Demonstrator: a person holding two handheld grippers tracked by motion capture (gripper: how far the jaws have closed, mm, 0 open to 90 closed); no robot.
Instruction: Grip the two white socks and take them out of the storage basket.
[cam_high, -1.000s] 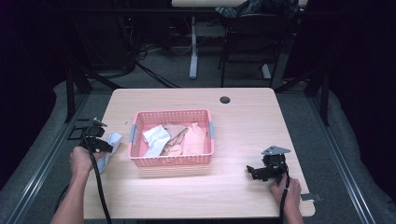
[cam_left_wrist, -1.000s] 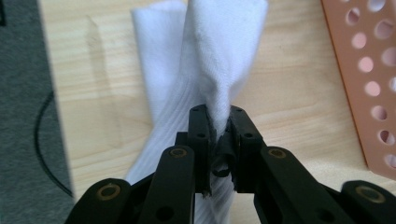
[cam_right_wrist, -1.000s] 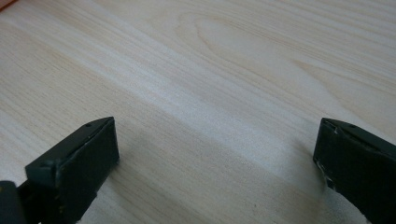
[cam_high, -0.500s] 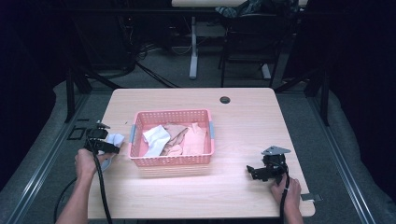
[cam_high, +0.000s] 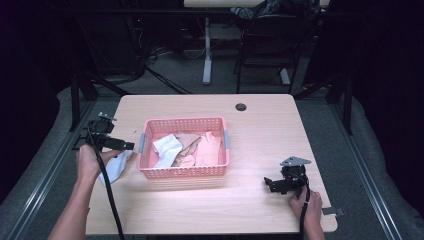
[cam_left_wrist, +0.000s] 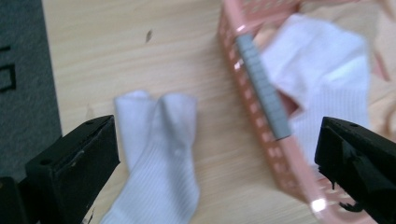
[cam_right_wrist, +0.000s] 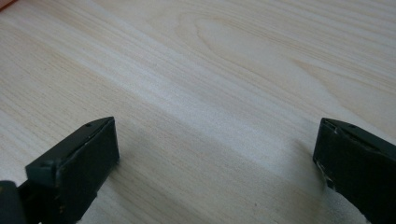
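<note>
Bright overhead light on the table (cam_high: 260, 125), dark surroundings; the left gripper view looks somewhat blurred.

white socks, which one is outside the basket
The white sock lying flat on the table, left of the pink basket, below the open left gripper. The other white sock lies inside the basket with the beige clothes.

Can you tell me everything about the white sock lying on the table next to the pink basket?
The white sock looks like soft ribbed knit cloth. It lies flat on the wooden table, folded so two rounded ends sit side by side. It is left of the pink basket, not touching it. The left tongs hang open above it, holding nothing.
</note>
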